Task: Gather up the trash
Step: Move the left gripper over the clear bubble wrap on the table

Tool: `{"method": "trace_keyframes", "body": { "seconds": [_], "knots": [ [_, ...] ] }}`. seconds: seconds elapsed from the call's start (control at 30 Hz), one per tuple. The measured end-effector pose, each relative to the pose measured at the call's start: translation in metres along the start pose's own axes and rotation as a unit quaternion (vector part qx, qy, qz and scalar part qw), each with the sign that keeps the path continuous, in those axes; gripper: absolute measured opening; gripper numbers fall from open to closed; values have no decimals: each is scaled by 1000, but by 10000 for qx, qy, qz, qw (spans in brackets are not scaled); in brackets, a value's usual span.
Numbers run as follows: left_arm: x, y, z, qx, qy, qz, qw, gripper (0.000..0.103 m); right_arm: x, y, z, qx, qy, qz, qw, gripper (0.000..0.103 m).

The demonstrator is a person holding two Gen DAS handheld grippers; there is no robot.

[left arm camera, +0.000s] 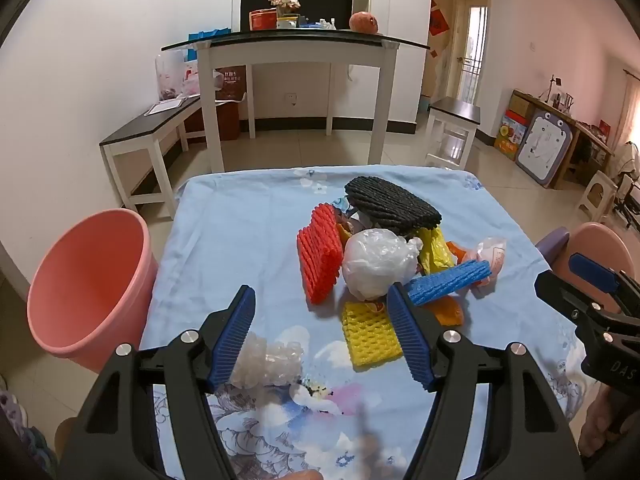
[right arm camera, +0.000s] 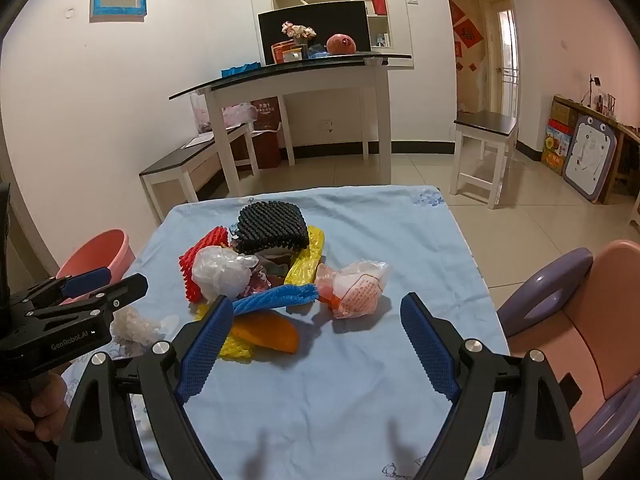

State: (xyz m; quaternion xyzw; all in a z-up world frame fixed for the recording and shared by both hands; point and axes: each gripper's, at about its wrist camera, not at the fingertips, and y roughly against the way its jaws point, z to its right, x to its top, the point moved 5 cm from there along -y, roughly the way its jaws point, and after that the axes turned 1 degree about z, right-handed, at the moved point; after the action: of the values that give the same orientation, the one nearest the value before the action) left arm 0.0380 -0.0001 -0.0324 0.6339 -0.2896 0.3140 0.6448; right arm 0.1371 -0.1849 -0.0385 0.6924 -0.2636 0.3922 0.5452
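A pile of trash lies on the blue tablecloth: a black foam net, a red foam net, a white plastic bag, a blue foam net, a yellow foam net, a clear bubble wrap piece. A pink-printed bag and an orange peel lie at the pile's near side. My left gripper is open and empty above the cloth, in front of the pile. My right gripper is open and empty, just before the pink-printed bag.
A pink bin stands on the floor left of the table. A pink and purple child chair is at the table's right. A white table, benches and a stool stand behind.
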Motion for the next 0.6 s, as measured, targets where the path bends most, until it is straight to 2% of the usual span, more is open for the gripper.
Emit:
{"method": "trace_keyframes", "body": {
  "seconds": [0.6],
  "knots": [
    [0, 0, 0, -27, 35, -18, 10000, 69, 0, 0, -1, 3, -1, -6, 10000, 84]
  ]
}}
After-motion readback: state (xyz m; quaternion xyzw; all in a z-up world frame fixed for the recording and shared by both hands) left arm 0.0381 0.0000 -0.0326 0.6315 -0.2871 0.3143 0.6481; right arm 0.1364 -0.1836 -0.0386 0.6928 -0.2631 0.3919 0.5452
